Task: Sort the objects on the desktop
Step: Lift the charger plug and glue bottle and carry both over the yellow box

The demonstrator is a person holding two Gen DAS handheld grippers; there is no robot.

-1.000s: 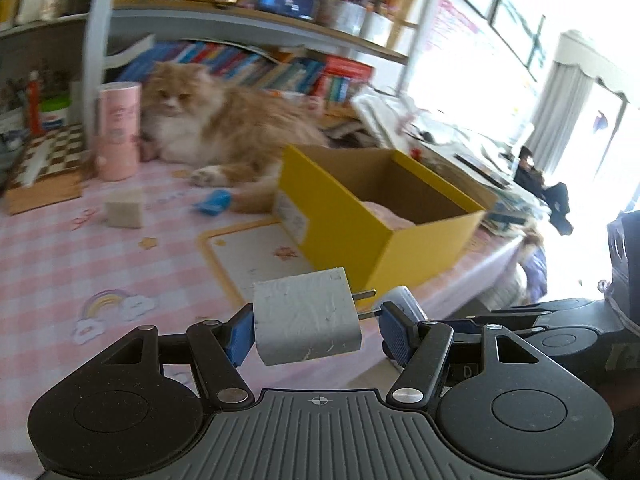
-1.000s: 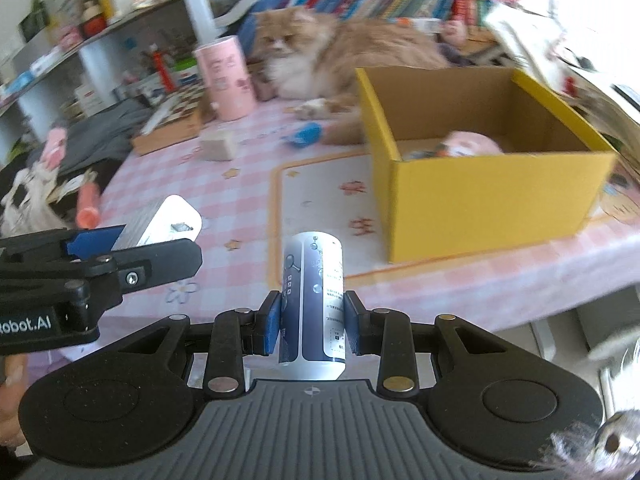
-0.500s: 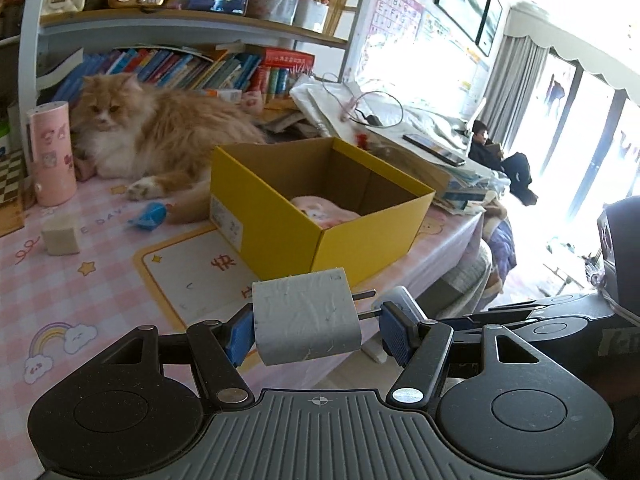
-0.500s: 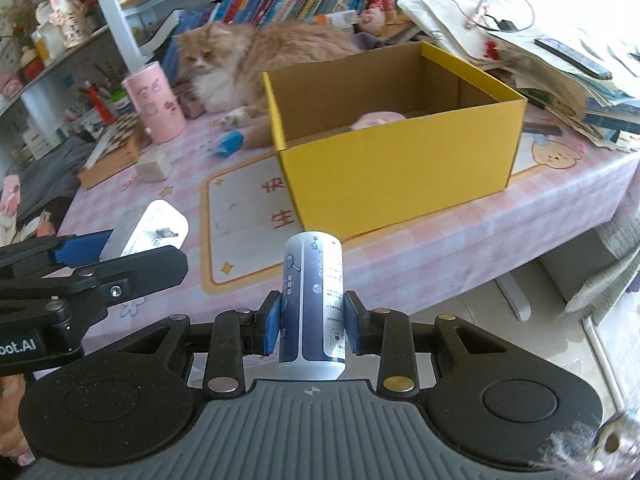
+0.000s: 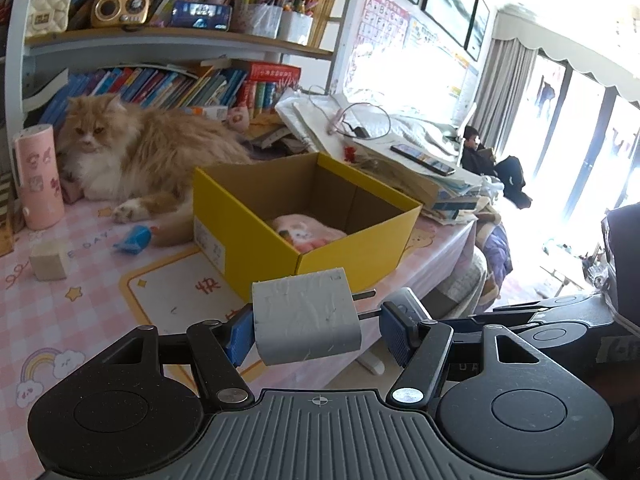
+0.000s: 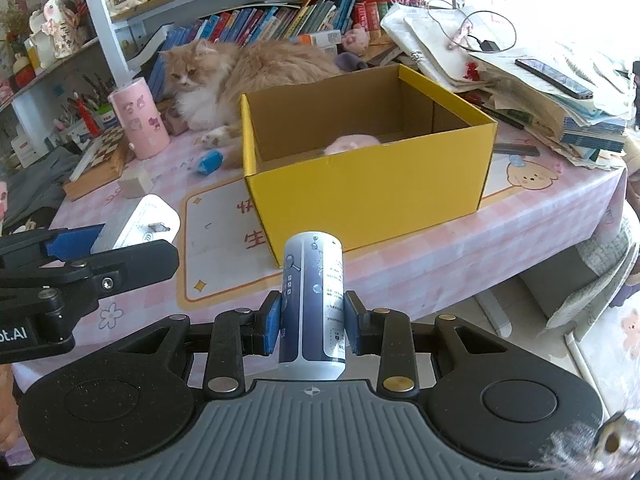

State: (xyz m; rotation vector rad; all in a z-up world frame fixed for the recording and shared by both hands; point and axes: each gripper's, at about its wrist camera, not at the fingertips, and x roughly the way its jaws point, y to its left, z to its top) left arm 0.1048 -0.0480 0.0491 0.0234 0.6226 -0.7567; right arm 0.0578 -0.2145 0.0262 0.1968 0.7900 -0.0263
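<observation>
Desk (image 6: 400,248) under a pink checked cloth, crowded at the back with bookshelves (image 5: 168,40) and a heap of papers (image 6: 520,68) to the right.

Orange-and-white cat (image 6: 240,68) lies against the lower shelf, just behind the box.

Yellow cardboard box (image 6: 368,188), open top, stands on the desk partly over a cream mat (image 6: 216,248) with a yellow border. Inside it, a pink soft item (image 5: 308,232) on the floor of the box.

Pink cylinder (image 6: 138,120) upright left of the cat. Near it on the cloth, a pale cube (image 5: 48,260) and a small blue object (image 5: 134,240), apart from each other, both left of the box.

Left gripper (image 5: 316,326): jaws clamp a grey-white plug adapter (image 5: 306,316) crosswise, one blue pad flat on the block's left face, the metal prongs pointing at the right pad. In the right wrist view the same adapter (image 6: 136,222) shows at the left edge, held above the desk's near-left part, short of the box.

Right gripper (image 6: 312,322): blue pads closed tight on both sides of a small blue-and-white printed bottle (image 6: 312,296), which stands upright between them. The bottle hangs over the desk's near edge, in front of the box's near corner, outside it.
</observation>
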